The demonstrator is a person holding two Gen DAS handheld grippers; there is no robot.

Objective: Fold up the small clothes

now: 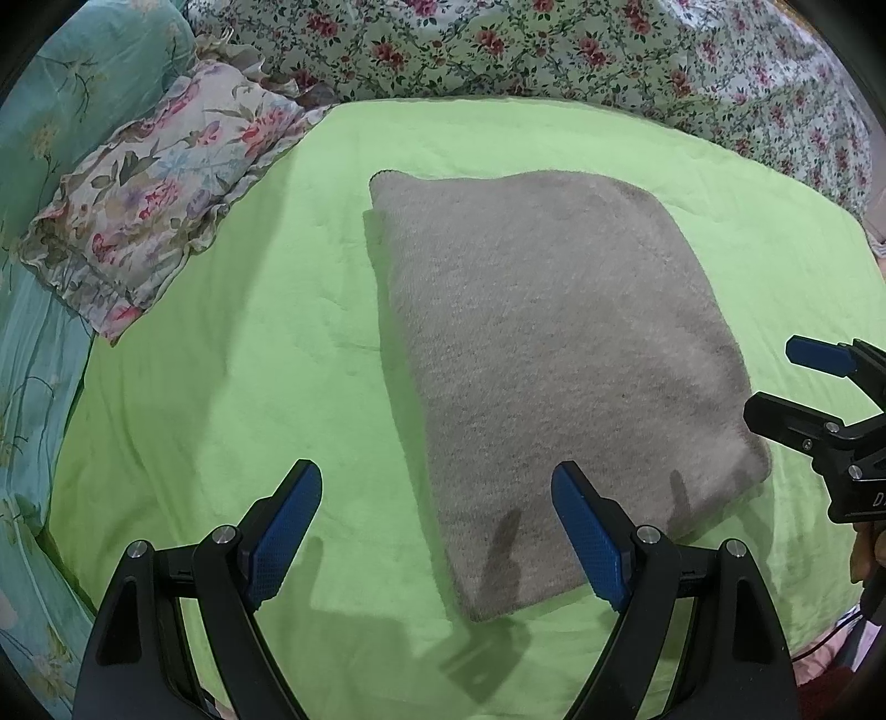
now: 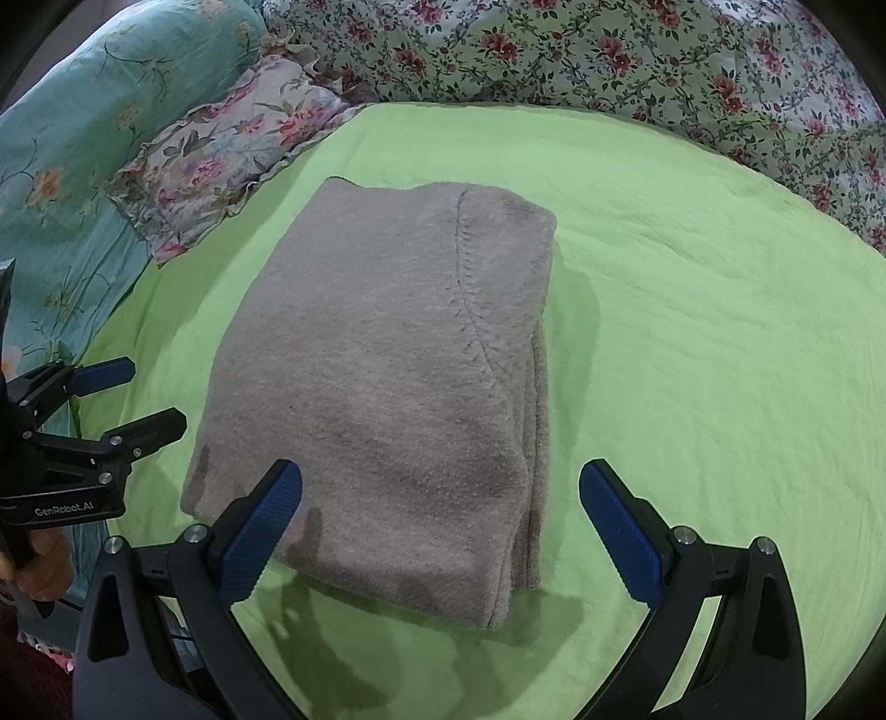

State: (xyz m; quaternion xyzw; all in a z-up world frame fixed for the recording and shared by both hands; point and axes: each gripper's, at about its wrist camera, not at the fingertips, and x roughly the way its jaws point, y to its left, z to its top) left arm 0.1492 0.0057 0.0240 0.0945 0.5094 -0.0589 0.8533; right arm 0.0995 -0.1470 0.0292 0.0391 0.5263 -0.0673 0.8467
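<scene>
— Where's the garment now?

— The grey fleece garment (image 1: 548,354) lies flat on the green sheet (image 1: 221,387) of the bed, already brought into a thick rectangle. From the right wrist view you can see stacked layers down its right edge and a stitched seam curving across the top.

— And the tongs?

— Both hover above its near end, holding nothing. The left tongs (image 1: 437,531) stand wide apart, one pad over the bare sheet, the other over the garment's near left corner. The right tongs (image 2: 440,531) are spread just as wide, straddling the near edge; their pads don't touch the cloth that I can tell.

— So which step is this?

— I'd judge the folding of this piece is done or nearly so, with both tongs let go and paused over it. It looks tidy enough to count as finished.

— What comes next, then?

— Either one more fold, near end carried over to the far end, which would need both tongs to pinch the near corners through all the layers, or moving the bundle aside. The fleece is bulky; a shallow pinch would lift only the top layer.

— Anything in the way?

— A floral pillow (image 1: 155,194) sits well off to the left, and a flowered quilt (image 1: 554,50) lies beyond.
</scene>
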